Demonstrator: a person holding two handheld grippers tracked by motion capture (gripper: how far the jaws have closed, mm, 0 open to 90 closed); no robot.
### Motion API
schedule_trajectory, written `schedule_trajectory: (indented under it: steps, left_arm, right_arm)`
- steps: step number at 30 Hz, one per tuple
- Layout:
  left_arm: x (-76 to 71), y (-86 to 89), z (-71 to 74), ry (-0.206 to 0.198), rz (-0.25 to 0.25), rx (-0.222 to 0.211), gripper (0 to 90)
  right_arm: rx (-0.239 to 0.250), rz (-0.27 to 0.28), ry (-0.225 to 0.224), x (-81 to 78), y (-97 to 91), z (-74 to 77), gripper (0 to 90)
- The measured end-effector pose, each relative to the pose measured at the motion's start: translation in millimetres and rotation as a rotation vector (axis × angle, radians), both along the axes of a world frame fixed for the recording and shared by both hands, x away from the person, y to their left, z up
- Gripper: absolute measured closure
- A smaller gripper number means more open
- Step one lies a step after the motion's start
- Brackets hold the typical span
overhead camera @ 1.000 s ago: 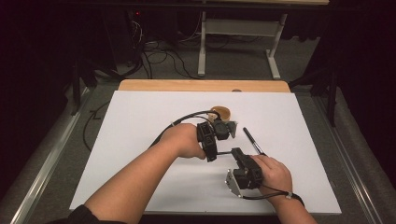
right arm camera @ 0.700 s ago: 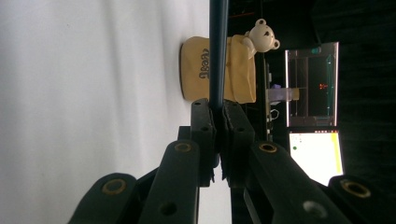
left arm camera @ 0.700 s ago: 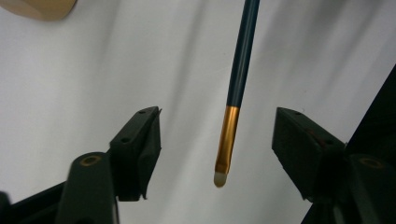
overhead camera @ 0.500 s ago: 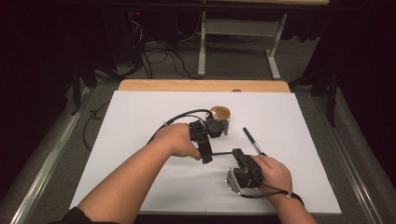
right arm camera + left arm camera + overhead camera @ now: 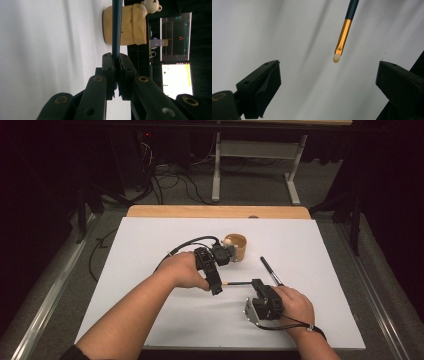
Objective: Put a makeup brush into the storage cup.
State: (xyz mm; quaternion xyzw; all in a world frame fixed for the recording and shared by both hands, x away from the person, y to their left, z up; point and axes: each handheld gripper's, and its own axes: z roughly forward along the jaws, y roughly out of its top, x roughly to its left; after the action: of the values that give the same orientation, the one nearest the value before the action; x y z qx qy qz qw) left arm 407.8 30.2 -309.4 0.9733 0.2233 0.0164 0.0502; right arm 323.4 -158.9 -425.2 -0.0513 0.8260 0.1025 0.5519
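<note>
Your right tool (image 5: 117,62) clamps the dark brush (image 5: 343,32) level above the counter (image 5: 150,245); your left tool (image 5: 329,82), jaws just opened wide, frames its free tip. Beyond sits the wooden cup (image 5: 236,247), its contents hard to make out, and a second brush (image 5: 270,270) lies near.

Two claws were in use, one in each of the person's two hands: the left claw (image 5: 216,287) and the right claw (image 5: 256,290). Two brushes were present: one brush (image 5: 239,283) held level between the claws, its gold ferrule and pale tip seen in the left gripper view, and a second brush (image 5: 270,270) lying on the white desk (image 5: 150,245). One tan cup (image 5: 236,247) stood on the desk, with one small bear figure (image 5: 151,6) at its rim. Two lit screens (image 5: 176,80) showed in the dark background of the right gripper view.
</note>
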Motion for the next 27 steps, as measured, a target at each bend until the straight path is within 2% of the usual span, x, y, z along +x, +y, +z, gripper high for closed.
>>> schedule_trajectory:
  steps: [10,14,20,27]
  left_arm:
    - [-1.0,12.9,-5.3,-0.007,0.023,0.006,5.1]
    - [-0.5,17.9,-8.3,0.002,0.017,0.016,0.2]
    - [0.5,24.4,-8.0,-0.011,0.041,0.01,0.0]
    - [3.3,38.2,-11.7,-0.037,0.095,-0.018,0.4]
  right_arm:
    - [-0.002,-0.021,-0.001,0.1,-0.8,-1.4,87.2]
    - [-0.009,-0.012,0.007,1.7,-1.5,-0.6,87.2]
    - [0.009,-0.018,0.003,1.5,-2.4,-0.7,87.1]
    - [0.049,-0.055,0.028,2.7,-5.7,1.1,87.2]
